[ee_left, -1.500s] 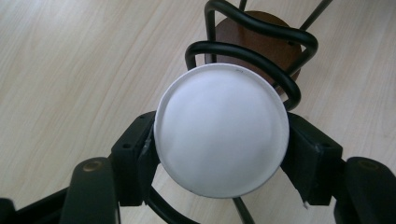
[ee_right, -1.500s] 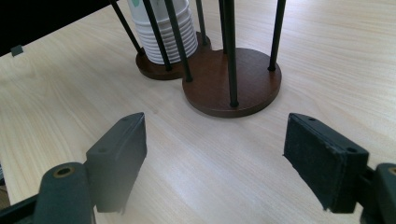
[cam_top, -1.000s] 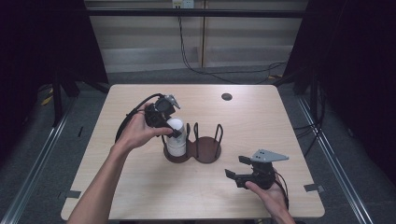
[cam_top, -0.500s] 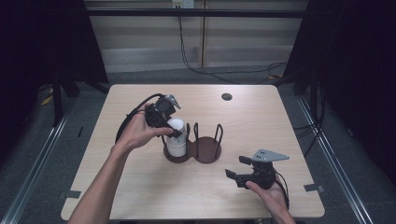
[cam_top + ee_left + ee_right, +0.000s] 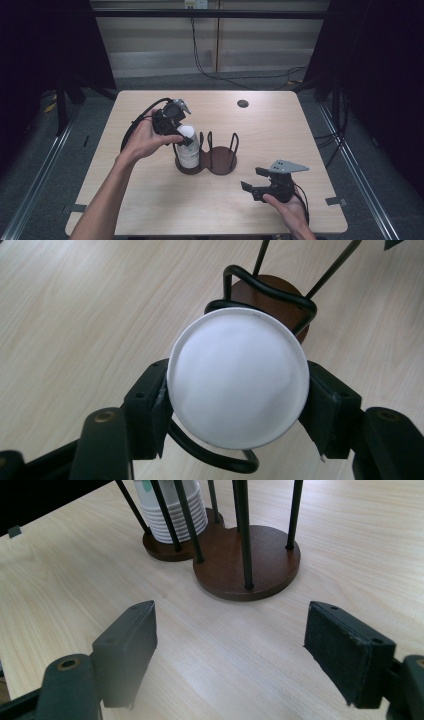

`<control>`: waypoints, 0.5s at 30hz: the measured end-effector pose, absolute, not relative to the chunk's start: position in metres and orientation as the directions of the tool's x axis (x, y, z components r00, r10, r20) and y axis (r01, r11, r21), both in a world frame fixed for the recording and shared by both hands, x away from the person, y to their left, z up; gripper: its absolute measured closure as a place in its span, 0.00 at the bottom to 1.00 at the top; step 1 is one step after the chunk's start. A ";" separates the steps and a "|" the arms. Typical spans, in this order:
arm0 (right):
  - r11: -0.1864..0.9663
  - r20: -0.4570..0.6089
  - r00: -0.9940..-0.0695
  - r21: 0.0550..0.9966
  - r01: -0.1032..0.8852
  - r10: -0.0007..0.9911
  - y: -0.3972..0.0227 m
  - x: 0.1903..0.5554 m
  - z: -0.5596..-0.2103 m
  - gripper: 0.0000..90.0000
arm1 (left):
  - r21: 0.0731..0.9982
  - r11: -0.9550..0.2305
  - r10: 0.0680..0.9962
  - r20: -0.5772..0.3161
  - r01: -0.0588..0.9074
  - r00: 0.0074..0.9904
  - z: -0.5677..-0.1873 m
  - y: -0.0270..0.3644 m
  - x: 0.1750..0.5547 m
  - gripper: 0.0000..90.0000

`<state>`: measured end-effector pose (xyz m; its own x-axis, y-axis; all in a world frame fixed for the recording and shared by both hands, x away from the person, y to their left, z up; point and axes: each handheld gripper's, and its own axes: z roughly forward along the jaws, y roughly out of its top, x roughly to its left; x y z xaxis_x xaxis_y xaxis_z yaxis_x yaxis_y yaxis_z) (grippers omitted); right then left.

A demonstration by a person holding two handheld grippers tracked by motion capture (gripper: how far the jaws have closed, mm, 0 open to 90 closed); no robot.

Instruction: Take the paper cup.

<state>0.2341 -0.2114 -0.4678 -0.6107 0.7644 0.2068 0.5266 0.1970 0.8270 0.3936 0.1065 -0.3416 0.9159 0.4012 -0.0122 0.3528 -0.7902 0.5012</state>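
A dark wooden cup holder (image 5: pixel 222 161) with black wire posts stands mid-table. Its left bay holds a stack of white paper cups (image 5: pixel 188 156). My left gripper (image 5: pixel 184 136) comes in from the left over that stack and is shut on the top white cup (image 5: pixel 186 132). In the left gripper view both pads (image 5: pixel 152 407) press the sides of that cup (image 5: pixel 238 377), seen bottom-up. My right gripper (image 5: pixel 253 179) rests open near the front right of the table. In the right gripper view its jaws (image 5: pixel 232 625) stand wide apart, facing the holder's bare right base (image 5: pixel 250 565) and the cup stack (image 5: pixel 175 510).
A small dark round disc (image 5: pixel 243 103) sits in the table (image 5: pixel 300 135) near its far edge. The left gripper's black cable (image 5: pixel 134 125) loops off to the left. Dark floor and metal rails (image 5: pixel 50 155) border the table on both sides.
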 end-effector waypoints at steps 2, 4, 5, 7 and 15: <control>0.198 0.207 -0.611 0.826 0.528 0.764 -0.211 0.234 -0.468 0.23 | 0.499 -0.792 0.402 -0.011 0.353 0.916 -0.341 0.106 0.393 0.40; 0.198 0.207 -0.614 0.828 0.525 0.762 -0.211 0.234 -0.468 0.23 | 0.511 -0.778 0.415 -0.020 0.366 0.910 -0.343 0.105 0.393 0.40; 0.198 0.207 -0.614 0.828 0.525 0.762 -0.211 0.234 -0.468 0.23 | 0.511 -0.778 0.415 -0.020 0.366 0.910 -0.343 0.105 0.393 0.40; 0.198 0.207 -0.610 0.826 0.528 0.765 -0.211 0.234 -0.468 0.23 | 0.516 -0.779 0.412 -0.008 0.357 0.911 -0.342 0.106 0.394 0.40; 0.200 0.207 -0.612 0.825 0.528 0.763 -0.209 0.234 -0.468 0.24 | 0.514 -0.787 0.409 0.021 0.341 0.912 -0.335 0.108 0.389 0.41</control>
<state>0.2340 -0.2095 -0.4681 -0.6120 0.7633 0.2069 0.5281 0.1997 0.8253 0.3894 0.1082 -0.3355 0.9122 0.4092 0.0207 0.3414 -0.7870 0.5140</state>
